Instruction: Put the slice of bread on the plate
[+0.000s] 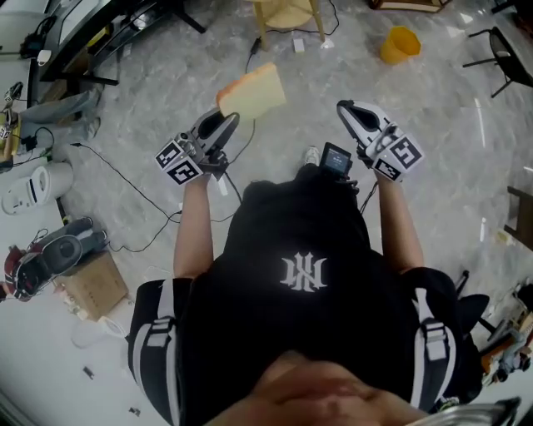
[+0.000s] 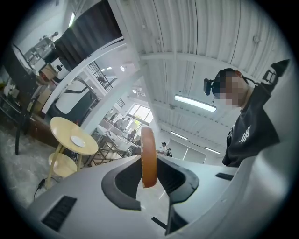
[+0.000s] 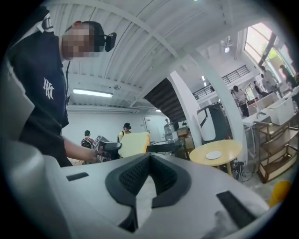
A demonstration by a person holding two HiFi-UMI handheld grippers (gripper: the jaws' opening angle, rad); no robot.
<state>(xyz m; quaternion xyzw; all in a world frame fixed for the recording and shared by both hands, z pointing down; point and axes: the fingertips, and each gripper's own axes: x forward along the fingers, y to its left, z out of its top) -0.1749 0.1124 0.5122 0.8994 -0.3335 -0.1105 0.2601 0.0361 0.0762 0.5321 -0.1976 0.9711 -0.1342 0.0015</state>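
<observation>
A pale yellow slice of bread (image 1: 252,90) with an orange-brown crust is held up in the air by my left gripper (image 1: 226,119), which is shut on its lower edge. In the left gripper view the slice of bread (image 2: 148,156) stands edge-on between the dark pads. My right gripper (image 1: 348,108) hangs to the right of it at about the same height, shut with nothing in it; its pads (image 3: 140,175) meet at the tips. A small white plate (image 2: 78,141) lies on a round wooden table (image 2: 65,128), well ahead of both grippers. From the right gripper view, the plate (image 3: 213,155) shows too.
The round table (image 1: 287,12) stands on a marble-patterned floor at the far edge of the head view. A yellow object (image 1: 400,43) lies on the floor to its right. Cables, a cardboard box (image 1: 93,287) and appliances sit at the left. Several people stand far off.
</observation>
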